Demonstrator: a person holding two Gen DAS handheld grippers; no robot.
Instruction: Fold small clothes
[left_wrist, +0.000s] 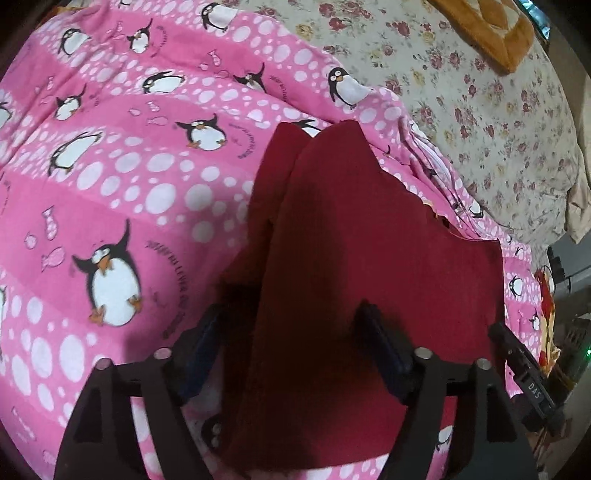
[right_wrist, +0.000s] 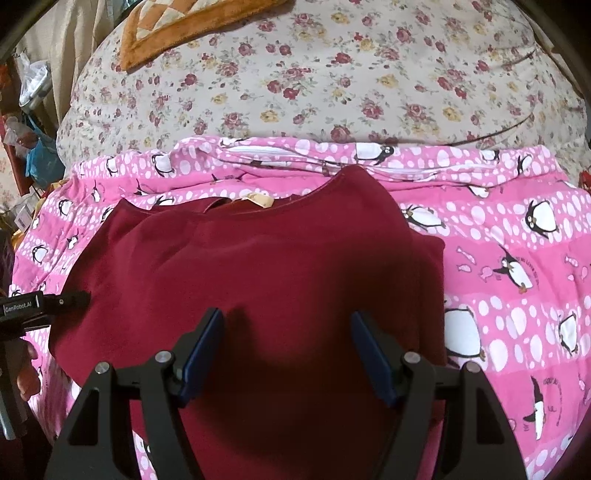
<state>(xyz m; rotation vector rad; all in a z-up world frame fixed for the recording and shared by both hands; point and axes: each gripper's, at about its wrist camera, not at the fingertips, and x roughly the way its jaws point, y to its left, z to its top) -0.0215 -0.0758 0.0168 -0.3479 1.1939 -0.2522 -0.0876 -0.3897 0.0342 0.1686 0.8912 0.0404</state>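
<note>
A dark red top (right_wrist: 266, 258) lies spread on a pink penguin blanket (right_wrist: 517, 258), neckline with a tan label (right_wrist: 258, 200) toward the far side. In the left wrist view the red top (left_wrist: 369, 240) shows a raised fold ridge running away from me. My left gripper (left_wrist: 291, 314) is open, fingers over the cloth at one side edge. My right gripper (right_wrist: 288, 317) is open, hovering over the top's near part. The other gripper's tip shows at the left edge of the right wrist view (right_wrist: 55, 301) and at the right of the left wrist view (left_wrist: 517, 354).
The pink blanket (left_wrist: 110, 166) covers a bed with a floral cream sheet (right_wrist: 332, 74). An orange quilted cushion (right_wrist: 184, 29) lies at the far side. Clutter and bags (right_wrist: 33, 147) stand beside the bed at the left.
</note>
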